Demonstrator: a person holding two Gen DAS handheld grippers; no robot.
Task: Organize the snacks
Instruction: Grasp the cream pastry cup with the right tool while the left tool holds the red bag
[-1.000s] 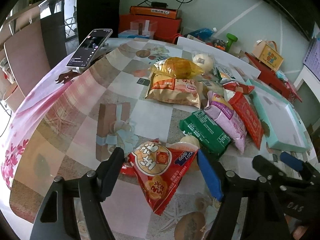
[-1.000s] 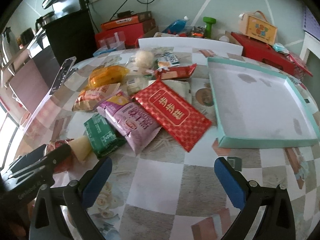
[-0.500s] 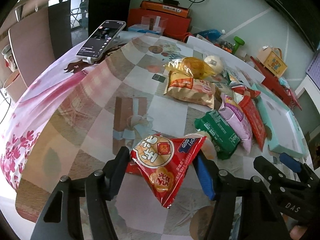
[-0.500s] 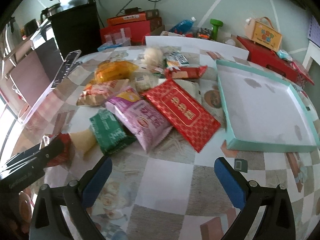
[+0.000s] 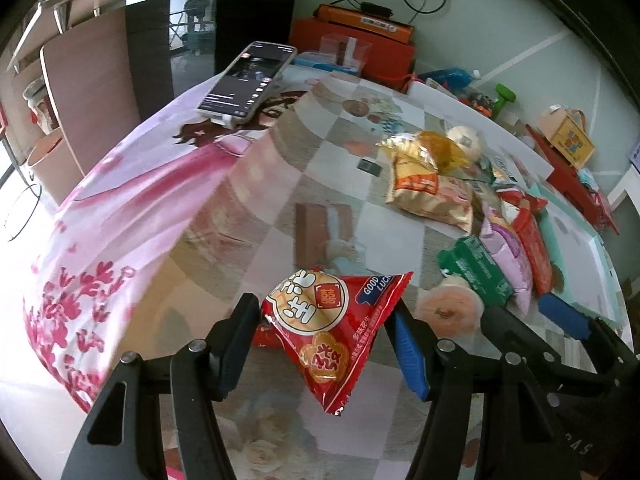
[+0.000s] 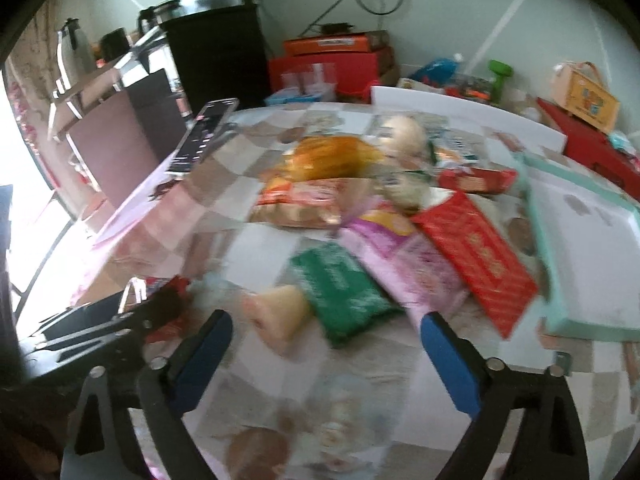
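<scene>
Red peanut packet [image 5: 328,320] sits clamped in my left tool [image 5: 320,344] above the surface [image 5: 256,216]; my right tool [image 6: 324,344] is closing, nothing between.

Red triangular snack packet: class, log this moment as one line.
left tool: shut on red triangular snack packet | right tool: closing, nothing between | teal tray: empty

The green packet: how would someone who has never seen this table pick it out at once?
Find the pale teal tray at the table's right side. A row of snack packets lies beside it: a long red packet, then a purple packet. The green packet comes next, the only green one, with a pale cone-shaped snack at its other side.
</scene>
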